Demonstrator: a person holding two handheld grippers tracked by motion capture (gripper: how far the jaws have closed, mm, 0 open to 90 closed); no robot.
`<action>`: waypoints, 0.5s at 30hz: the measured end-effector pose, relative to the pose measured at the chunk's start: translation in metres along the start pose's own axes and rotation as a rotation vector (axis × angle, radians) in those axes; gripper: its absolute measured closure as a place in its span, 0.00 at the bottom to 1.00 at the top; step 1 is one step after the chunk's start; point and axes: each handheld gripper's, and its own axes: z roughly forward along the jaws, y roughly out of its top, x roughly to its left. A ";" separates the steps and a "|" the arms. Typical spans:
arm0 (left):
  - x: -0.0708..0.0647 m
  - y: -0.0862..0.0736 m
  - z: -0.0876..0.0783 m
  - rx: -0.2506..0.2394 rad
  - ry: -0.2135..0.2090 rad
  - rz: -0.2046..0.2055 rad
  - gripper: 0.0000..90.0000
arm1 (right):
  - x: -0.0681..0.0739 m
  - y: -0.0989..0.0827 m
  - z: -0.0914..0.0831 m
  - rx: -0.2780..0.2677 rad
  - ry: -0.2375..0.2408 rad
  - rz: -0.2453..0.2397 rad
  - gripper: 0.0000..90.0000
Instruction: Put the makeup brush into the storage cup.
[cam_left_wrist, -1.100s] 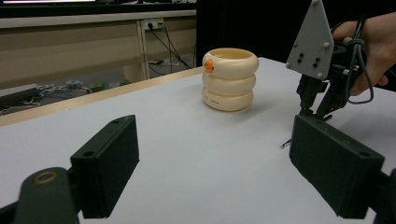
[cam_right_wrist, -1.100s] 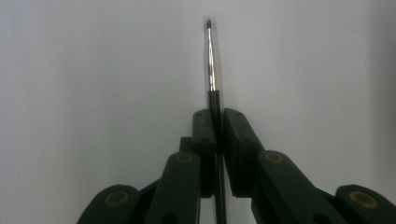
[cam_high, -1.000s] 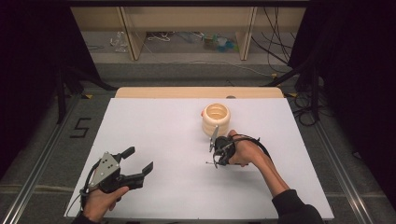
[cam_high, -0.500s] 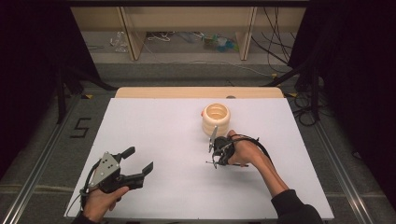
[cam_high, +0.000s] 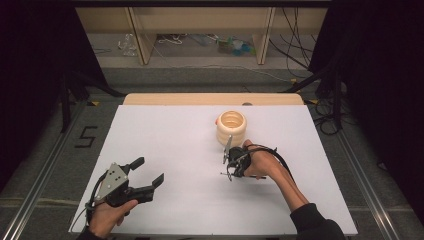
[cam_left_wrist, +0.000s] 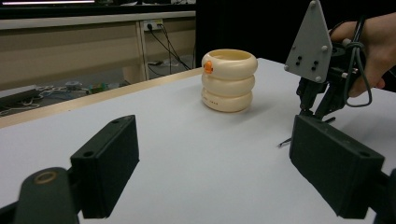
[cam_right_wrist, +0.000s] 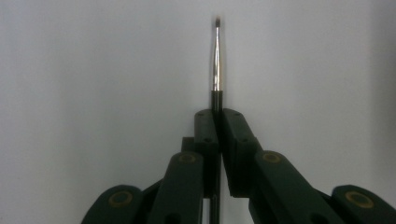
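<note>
A thin black-handled brush (cam_right_wrist: 217, 60) with a silver ferrule and a small dark tip is pinched between the jaws of my right gripper (cam_right_wrist: 218, 114), which is shut on it. In the high view the right gripper (cam_high: 231, 170) points down at the white table (cam_high: 175, 145), just in front of a cream ribbed holder (cam_high: 231, 128); the brush tip (cam_left_wrist: 285, 142) lies close to the surface. The holder (cam_left_wrist: 229, 79) looks like three stacked rings with an orange dot on its top ring. My left gripper (cam_high: 149, 170) rests near the front left, open, with nothing between its jaws (cam_left_wrist: 229, 158).
A wooden strip (cam_high: 210, 99) borders the table's far edge. Beyond it stand shelf legs (cam_high: 142, 47) with loose cables on the floor. Dark curtains hang at both sides. A "5" (cam_high: 85, 136) is marked on the floor at the left.
</note>
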 end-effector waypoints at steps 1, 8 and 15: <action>0.000 0.000 0.000 -0.001 -0.001 -0.009 0.18 | 0.000 0.000 0.000 -0.006 0.000 -0.004 0.95; 0.002 0.000 0.000 -0.005 0.003 -0.014 0.18 | 0.000 -0.004 -0.016 -0.086 -0.005 0.039 0.95; 0.001 0.000 -0.001 -0.004 0.004 -0.001 0.18 | -0.004 -0.011 -0.034 -0.194 -0.077 0.105 0.95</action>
